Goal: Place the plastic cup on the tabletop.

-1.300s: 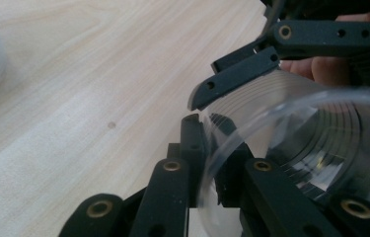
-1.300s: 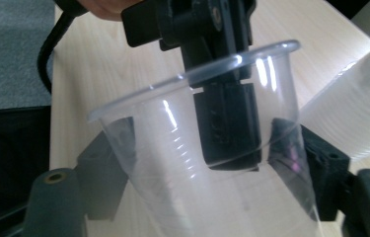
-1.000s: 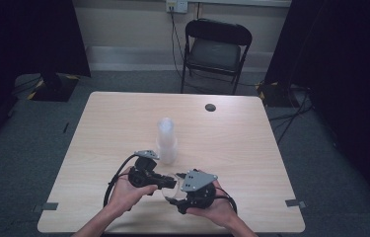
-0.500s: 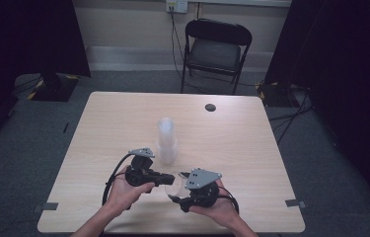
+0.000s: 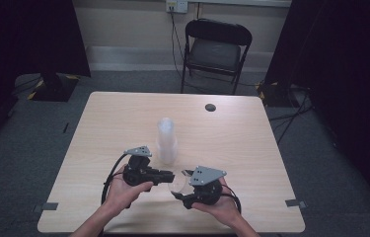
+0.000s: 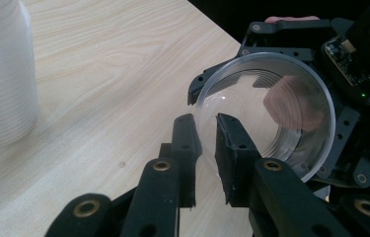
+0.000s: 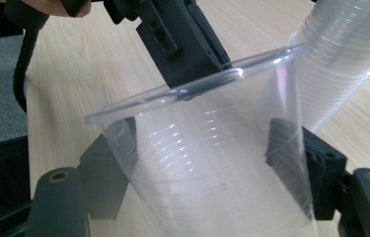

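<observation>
A single clear plastic cup hangs on its side between both grippers, just above the table's near edge. My right gripper is shut on the cup's body, one jaw on each side. My left gripper is shut on the cup's rim, which passes between its two narrow-set jaws; the open mouth faces this camera. In the high view the left gripper points right towards the right gripper. A tall stack of clear cups stands upright just beyond them, mouth down.
The light wooden table carries a small dark round disc near its far edge. A black folding chair stands behind the table. The stack of cups is close to the left gripper's side.
Almost nothing: both grippers stay together on the cup near the front edge, with the right hand shifted very slightly.
</observation>
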Motion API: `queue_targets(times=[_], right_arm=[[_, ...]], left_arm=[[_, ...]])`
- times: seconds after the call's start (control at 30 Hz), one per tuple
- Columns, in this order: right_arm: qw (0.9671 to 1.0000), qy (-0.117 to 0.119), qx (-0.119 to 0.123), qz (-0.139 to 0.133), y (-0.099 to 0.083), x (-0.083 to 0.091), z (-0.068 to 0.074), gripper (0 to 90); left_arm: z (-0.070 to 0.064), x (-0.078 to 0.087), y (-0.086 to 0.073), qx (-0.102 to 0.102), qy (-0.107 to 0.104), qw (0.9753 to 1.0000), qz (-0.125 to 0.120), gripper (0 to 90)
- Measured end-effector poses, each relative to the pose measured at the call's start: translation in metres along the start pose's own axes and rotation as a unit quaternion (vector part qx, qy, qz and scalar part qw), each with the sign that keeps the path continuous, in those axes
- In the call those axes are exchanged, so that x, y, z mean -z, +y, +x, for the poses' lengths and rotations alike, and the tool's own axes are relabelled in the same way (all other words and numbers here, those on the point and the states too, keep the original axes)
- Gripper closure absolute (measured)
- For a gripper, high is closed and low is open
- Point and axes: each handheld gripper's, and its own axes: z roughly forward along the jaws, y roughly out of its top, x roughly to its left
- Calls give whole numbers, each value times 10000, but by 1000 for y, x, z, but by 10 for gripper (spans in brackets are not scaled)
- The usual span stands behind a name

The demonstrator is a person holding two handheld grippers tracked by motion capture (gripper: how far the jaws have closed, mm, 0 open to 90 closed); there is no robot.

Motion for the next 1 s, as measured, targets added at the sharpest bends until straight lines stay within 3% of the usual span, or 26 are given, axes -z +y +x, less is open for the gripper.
queue_targets(times=[0.23,0.47,0.7,0.9,1.0], right_arm=[[9999,-80,-81,-68,-1,2,-4,288],[9993,-138,-308,-149,-2,7,-12,295],[9984,-245,-466,-197,-3,10,-21,299],[9970,-326,-654,-260,-5,12,-29,302],[9961,-367,-748,-296,-6,12,-34,304]], left_arm=[[0,6,1,-45,-9,9996,-269,726],[-2,15,0,-197,208,9968,-751,604],[1,25,-6,-306,679,9926,-954,451],[9,34,-16,-334,1173,9892,-816,362],[14,40,-21,-333,1244,9876,-894,349]])
